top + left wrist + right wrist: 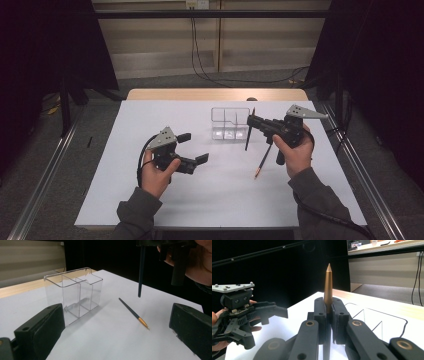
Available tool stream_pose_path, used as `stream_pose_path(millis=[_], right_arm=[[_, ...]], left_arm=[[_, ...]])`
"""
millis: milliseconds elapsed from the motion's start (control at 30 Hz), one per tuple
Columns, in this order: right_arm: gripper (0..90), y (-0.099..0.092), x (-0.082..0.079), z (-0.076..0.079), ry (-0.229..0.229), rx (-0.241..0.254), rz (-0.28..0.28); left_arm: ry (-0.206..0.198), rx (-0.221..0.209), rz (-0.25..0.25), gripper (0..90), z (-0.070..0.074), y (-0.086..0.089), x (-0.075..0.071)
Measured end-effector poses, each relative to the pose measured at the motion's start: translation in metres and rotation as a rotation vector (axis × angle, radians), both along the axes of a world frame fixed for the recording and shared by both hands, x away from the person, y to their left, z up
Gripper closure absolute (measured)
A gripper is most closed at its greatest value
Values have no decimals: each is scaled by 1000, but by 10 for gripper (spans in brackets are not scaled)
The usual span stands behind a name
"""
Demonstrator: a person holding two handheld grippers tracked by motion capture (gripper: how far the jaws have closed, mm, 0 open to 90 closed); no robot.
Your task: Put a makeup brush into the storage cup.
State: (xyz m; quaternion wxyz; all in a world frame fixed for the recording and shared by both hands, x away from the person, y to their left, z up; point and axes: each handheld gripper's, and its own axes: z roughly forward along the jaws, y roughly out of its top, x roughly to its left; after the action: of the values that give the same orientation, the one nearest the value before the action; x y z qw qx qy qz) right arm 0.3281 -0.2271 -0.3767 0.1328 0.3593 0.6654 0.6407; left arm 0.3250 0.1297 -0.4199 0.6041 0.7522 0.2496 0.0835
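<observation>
My right gripper (pixel 252 120) hovers just right of a clear divided box (pixel 229 123), shut on a dark pencil (pixel 249 131) that stands nearly upright. In the right gripper view the gripper (pixel 328 312) pinches the pencil (pixel 328 282), gold pointed end up. A second dark pencil (pixel 263 161) with a gold tip lies on the white table (pixel 220 200) below that hand. My left gripper (pixel 193 148) sits left of centre, open and empty, pointing toward the box. In the left gripper view, the box (pixel 75 290), the lying pencil (pixel 132 312) and the held pencil (pixel 141 270) lie ahead of its wide jaws.
The white table ends at a wooden strip (pixel 215 94) behind the box. Metal rails (pixel 365 175) run along both sides, with dark curtains and floor cables (pixel 200 55) beyond. The box (pixel 387 315) has several open compartments. The left gripper (pixel 265 326) faces the right one across the table.
</observation>
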Motion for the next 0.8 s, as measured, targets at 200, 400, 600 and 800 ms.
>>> stream_pose_path(millis=[200, 400, 600, 800], right_arm=[[848, -1, 0, -1, -2, -1, 0], [848, -2, 1, 1, -12, -6, -4], [848, -6, 1, 1, -8, -5, -19], [848, -7, 3, 0, -18, -10, -18]], left_arm=[[-13, 3, 19, 0, -3, 13, -4], [-12, 11, 32, 1, -4, 25, -8], [-21, 6, 50, 1, -3, 36, -11], [-34, 10, 62, 3, -4, 44, -15]])
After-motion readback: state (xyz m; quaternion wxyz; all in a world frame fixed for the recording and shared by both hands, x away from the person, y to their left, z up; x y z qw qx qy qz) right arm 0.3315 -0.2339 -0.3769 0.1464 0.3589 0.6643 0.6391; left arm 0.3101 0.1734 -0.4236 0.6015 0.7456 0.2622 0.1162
